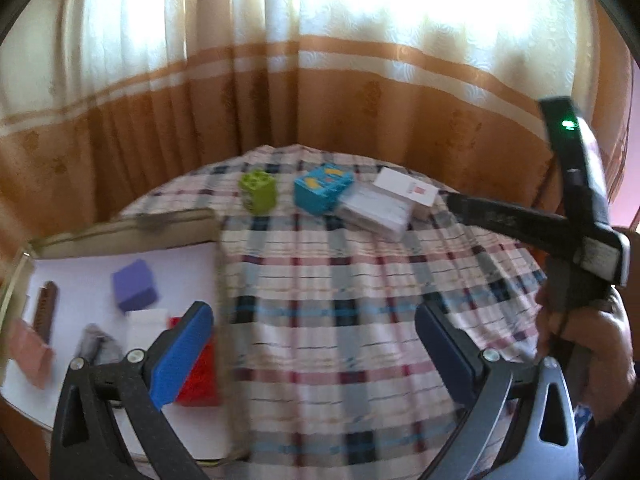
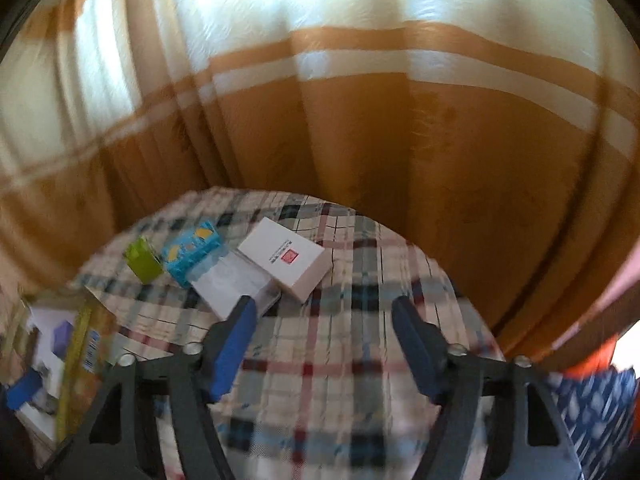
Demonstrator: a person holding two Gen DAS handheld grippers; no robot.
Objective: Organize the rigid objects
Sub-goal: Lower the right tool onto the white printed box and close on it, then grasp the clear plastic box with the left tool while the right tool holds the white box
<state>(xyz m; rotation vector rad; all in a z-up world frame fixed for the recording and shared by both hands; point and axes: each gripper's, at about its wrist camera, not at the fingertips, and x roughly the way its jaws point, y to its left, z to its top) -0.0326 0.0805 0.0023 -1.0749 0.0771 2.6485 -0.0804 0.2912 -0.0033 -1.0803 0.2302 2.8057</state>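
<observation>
On the plaid tablecloth point(image 1: 320, 320) at the far side sit a green block point(image 1: 259, 192), a blue block point(image 1: 322, 190), a flat pale case point(image 1: 376, 210) and a white box with a red square point(image 1: 408, 190). The right wrist view shows the same green block point(image 2: 143, 260), blue block point(image 2: 192, 252), case point(image 2: 236, 280) and white box point(image 2: 286, 262). My left gripper point(image 1: 312, 312) is open over bare cloth, beside an open cardboard box point(image 1: 120, 228). My right gripper point(image 2: 323, 306) is open and empty, its left fingertip just in front of the case.
The cardboard box holds a purple block point(image 1: 134, 286), a red block point(image 1: 200, 376), a white block point(image 1: 146, 322), a pink block point(image 1: 30, 352), a brown piece point(image 1: 46, 312) and a grey item point(image 1: 98, 344). A hand point(image 1: 592, 344) is at the right. An orange-and-cream curtain point(image 1: 320, 92) hangs behind the table.
</observation>
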